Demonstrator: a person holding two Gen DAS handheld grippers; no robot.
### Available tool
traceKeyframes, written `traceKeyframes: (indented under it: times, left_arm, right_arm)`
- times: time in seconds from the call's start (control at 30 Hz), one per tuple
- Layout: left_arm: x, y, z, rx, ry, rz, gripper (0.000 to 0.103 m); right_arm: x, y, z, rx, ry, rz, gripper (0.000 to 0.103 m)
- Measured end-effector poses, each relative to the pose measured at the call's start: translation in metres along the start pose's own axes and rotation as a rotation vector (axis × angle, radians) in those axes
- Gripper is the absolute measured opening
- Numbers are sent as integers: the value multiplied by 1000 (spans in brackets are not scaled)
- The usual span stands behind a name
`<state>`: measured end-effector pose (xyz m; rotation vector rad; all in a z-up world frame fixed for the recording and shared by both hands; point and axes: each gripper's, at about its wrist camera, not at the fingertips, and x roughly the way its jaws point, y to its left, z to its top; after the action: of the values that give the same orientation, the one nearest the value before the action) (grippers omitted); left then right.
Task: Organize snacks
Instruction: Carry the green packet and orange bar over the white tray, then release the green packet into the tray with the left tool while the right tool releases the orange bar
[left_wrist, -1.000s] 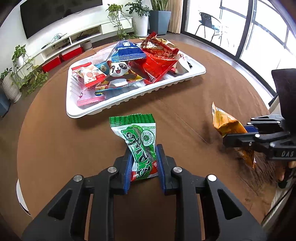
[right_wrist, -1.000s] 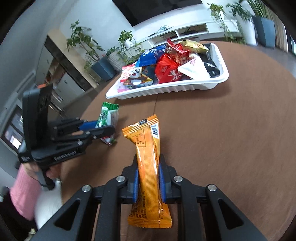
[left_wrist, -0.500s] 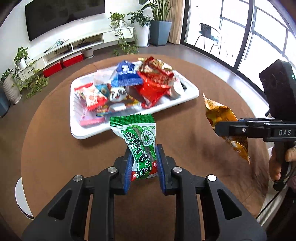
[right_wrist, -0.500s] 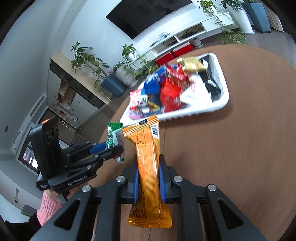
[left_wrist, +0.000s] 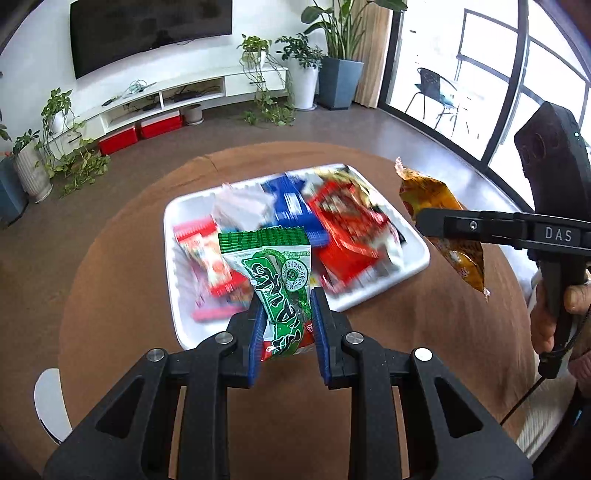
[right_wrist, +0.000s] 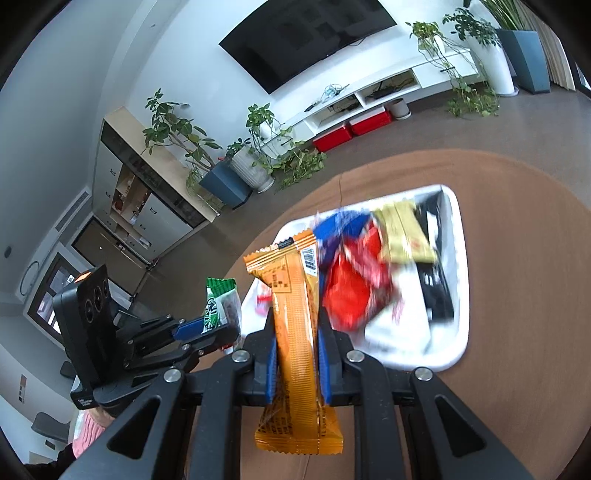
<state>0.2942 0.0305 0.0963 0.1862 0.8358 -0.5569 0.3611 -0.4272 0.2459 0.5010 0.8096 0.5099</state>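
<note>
Left gripper (left_wrist: 286, 332) clamps a green pack (left_wrist: 279, 280) above the near edge of the white tray (left_wrist: 173, 280), w/ blurred snacks (left_wrist: 340, 229) piled inside. Right gripper (right_wrist: 295, 354) pinches an orange pack (right_wrist: 295, 332), held above the tray's near-right side on the brown table (left_wrist: 110, 280).

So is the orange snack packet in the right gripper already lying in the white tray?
No, the orange snack packet is clamped between the right gripper fingers, held in the air short of the white plastic tray.
</note>
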Motion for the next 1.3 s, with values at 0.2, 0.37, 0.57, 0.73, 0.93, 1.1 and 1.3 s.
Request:
traceKeyframes:
  times: [0.2,0.37,0.57,0.73,0.93,1.1,1.3]
  left_arm:
    - [7,9,27,-17,1,9,22]
    - [23,22,46,-46,20,10,22]
    - [45,31,56,-62,40,36,22]
    - [59,38,60,-100,41,49,26]
    - [61,43,59,-117,40,78,40]
    - [57,39,60,-93,15,116,50]
    - [38,38,62,-124,-26,118,52]
  right_arm:
    - [18,2,34,-17,-9,-14,19]
    - [39,3,51,-25,-1,-25,19]
    - [67,-2,60,-46,14,-75,19]
    - [88,-5,52,-104,45,-161,19]
    - [95,-11,45,-153,56,-226,24]
    - [84,-2,47,-185,13,-231,45]
    - [67,10,52,-208,-30,-226,50]
